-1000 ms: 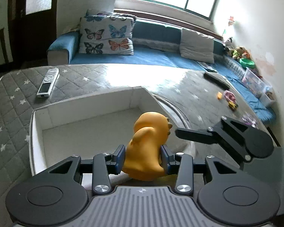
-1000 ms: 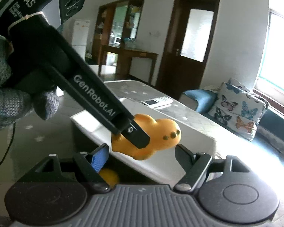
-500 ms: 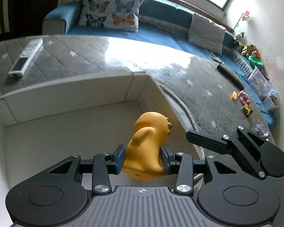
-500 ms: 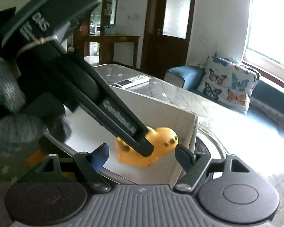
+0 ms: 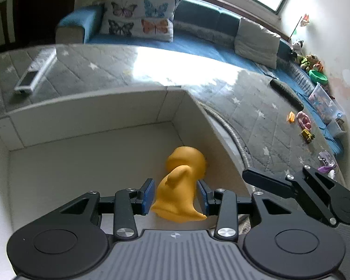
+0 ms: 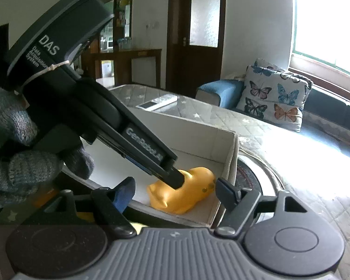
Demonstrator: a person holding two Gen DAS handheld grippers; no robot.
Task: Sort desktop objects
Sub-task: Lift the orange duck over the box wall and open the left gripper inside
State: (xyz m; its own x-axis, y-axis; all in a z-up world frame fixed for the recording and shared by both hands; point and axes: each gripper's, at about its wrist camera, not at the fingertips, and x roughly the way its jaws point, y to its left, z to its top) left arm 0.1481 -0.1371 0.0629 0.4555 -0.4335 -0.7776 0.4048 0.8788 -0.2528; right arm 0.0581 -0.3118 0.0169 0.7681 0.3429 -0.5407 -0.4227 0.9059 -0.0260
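Note:
A yellow rubber duck (image 5: 182,184) sits on the floor of a white open box (image 5: 93,116), in its right corner. My left gripper (image 5: 175,196) straddles the duck; small gaps show between its blue pads and the duck, so it is open. In the right wrist view the left gripper's finger (image 6: 172,177) rests against the duck (image 6: 184,193) inside the box (image 6: 228,149). My right gripper (image 6: 175,191) is open and empty, just outside the box's near wall; it shows in the left wrist view (image 5: 263,182) at the right.
A white remote (image 5: 35,72) lies on the grey quilted table beyond the box. Small toys (image 5: 303,123) lie at the table's right edge. A blue sofa with butterfly cushions (image 5: 140,18) is behind. A round metal rim (image 6: 263,175) lies right of the box.
My left gripper lowered the duck into the box's corner and its jaws opened slightly off the duck. The right gripper stayed open beside the box.

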